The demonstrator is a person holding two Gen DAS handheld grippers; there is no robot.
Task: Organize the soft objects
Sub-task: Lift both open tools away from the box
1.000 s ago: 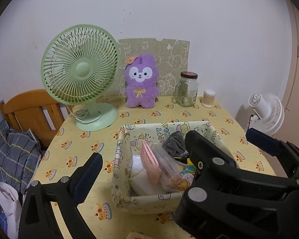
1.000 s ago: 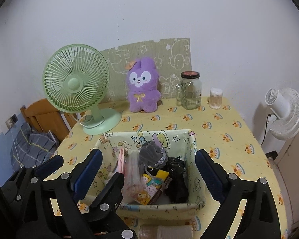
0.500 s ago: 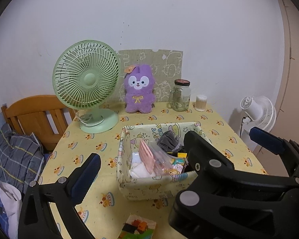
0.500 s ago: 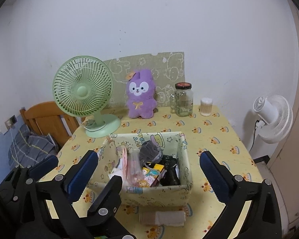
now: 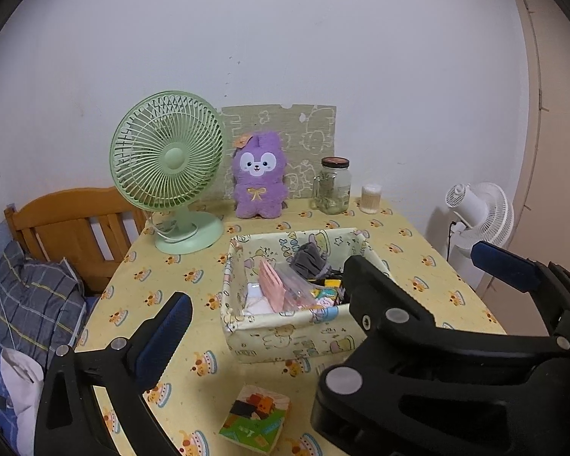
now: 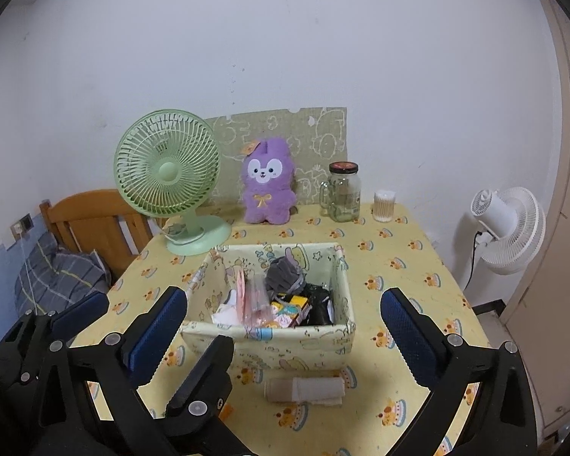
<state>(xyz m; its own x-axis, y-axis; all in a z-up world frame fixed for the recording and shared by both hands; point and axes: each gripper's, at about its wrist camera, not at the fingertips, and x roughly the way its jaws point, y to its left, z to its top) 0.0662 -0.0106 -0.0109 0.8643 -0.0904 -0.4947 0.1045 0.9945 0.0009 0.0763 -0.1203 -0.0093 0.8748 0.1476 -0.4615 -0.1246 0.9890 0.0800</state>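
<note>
A cartoon-print fabric basket (image 6: 269, 345) (image 5: 296, 338) sits mid-table, holding a grey cloth (image 6: 285, 277), a pink item (image 5: 271, 287), clear bags and a black item. A beige rolled cloth (image 6: 304, 389) lies on the table in front of the basket. At the back stands a purple plush (image 6: 268, 186) (image 5: 260, 176). My right gripper (image 6: 285, 296) is open wide, short of the basket, and holds nothing. My left gripper (image 5: 281, 315) is open beside it. The two grippers overlap: the right gripper's black finger hides the left gripper's right finger.
A green desk fan (image 6: 167, 174), a glass jar (image 6: 344, 192) and a cotton-swab pot (image 6: 383, 205) stand along the back. A colourful small box (image 5: 254, 418) lies near the front edge. Left of the table are a wooden chair (image 5: 68, 224) and plaid cloth; a white fan (image 6: 509, 228) stands right.
Both grippers have drawn back from the basket and risen slightly, so it looks smaller. The rolled cloth and the colourful box have come into view. The right jaws widened a little.
</note>
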